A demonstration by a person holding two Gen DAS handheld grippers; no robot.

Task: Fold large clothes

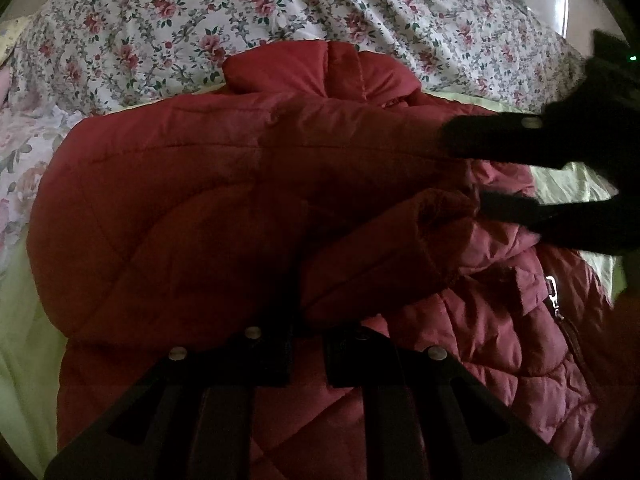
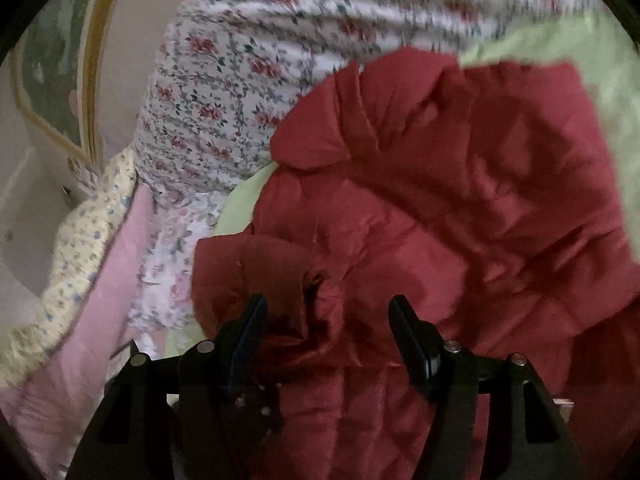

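Left wrist view: the red jacket lies on the bed, its folded edge pinched in the nearly closed left tongs. The right tongs gape around the sleeve cuff; puffy, slippery fabric could spring back and undo the fold if they lift before gripping.

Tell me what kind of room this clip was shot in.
Most likely a bedroom: the quilted red puffer jacket lies on a pale green bedsheet, beside a rose-print floral duvet and stacked pastel bedding.
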